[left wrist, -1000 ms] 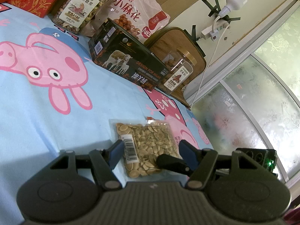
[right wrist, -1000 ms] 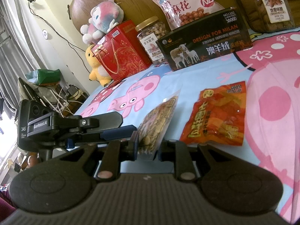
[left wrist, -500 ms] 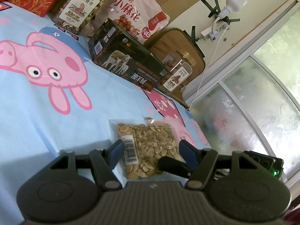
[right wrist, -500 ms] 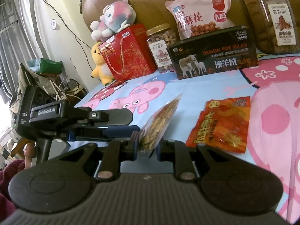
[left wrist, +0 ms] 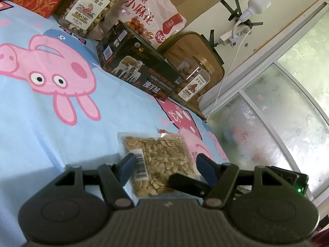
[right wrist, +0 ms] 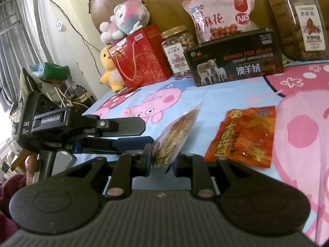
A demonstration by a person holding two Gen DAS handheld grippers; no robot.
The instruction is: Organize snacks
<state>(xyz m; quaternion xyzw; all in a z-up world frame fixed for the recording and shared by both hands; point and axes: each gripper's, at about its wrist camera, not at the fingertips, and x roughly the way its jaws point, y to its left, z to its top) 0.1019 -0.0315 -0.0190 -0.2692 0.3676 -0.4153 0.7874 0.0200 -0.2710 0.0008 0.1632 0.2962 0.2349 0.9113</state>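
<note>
A clear packet of pale seeds (left wrist: 162,162) is held on edge above the blue Peppa Pig sheet (left wrist: 51,123). My right gripper (right wrist: 161,161) is shut on the near end of the seed packet (right wrist: 174,133). My left gripper (left wrist: 166,167) is open, its blue fingers on either side of the packet without touching it. The left gripper also shows in the right wrist view (right wrist: 131,138), just left of the packet. An orange-red snack packet (right wrist: 244,135) lies flat on the sheet to the right.
At the back stand a red gift bag (right wrist: 141,59), a nut jar (right wrist: 178,51), a pink snack bag (right wrist: 220,14), a black box (right wrist: 234,59) and a second jar (right wrist: 304,20). Plush toys (right wrist: 123,22) sit at far left. A glass door (left wrist: 277,113) is on the right.
The right gripper has lifted the seed packet slightly and tilted; the background sits lower in its view. The left gripper stays open around the packet, almost unmoved.
</note>
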